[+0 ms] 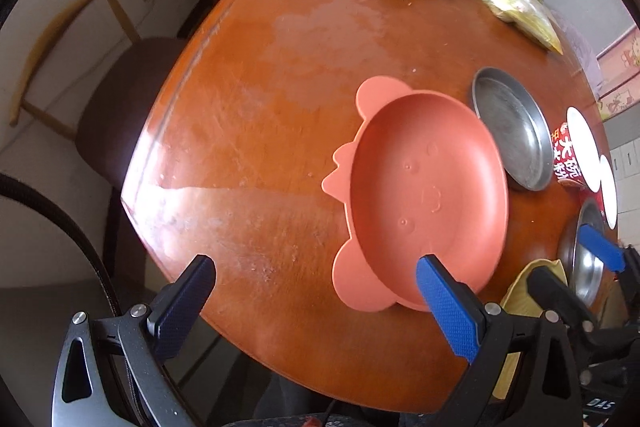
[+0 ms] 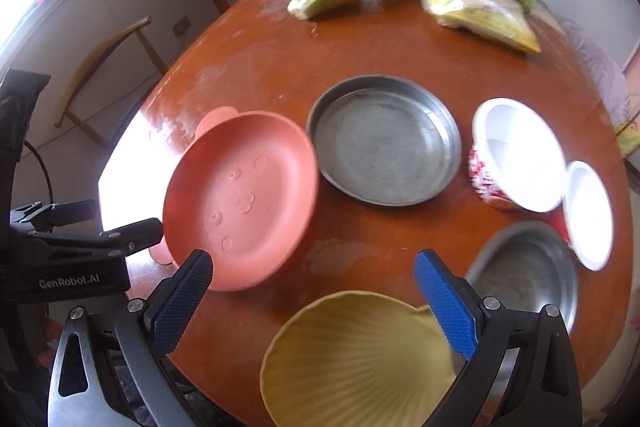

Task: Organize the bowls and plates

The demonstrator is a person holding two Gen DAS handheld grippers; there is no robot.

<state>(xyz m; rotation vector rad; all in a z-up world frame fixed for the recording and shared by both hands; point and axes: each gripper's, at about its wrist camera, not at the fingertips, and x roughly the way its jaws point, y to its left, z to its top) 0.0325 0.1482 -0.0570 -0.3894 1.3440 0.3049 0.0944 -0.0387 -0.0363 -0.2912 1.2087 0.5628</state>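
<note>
Currently: left gripper [image 1: 316, 301] wide, right gripper [image 2: 314, 291] wide, both empty; pink plate [image 2: 240, 199] looks tilted, may slide into metal pan [image 2: 384, 143].

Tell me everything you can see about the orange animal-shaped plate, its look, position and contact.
The orange plate looks like matte plastic or silicone, oval, with rounded ears on its rim and a faint embossed face inside. It is empty. In the right wrist view it appears tilted, its near edge raised, over the wooden table beside the round metal pan. The left gripper is open near its rim; contact is unclear.
</note>
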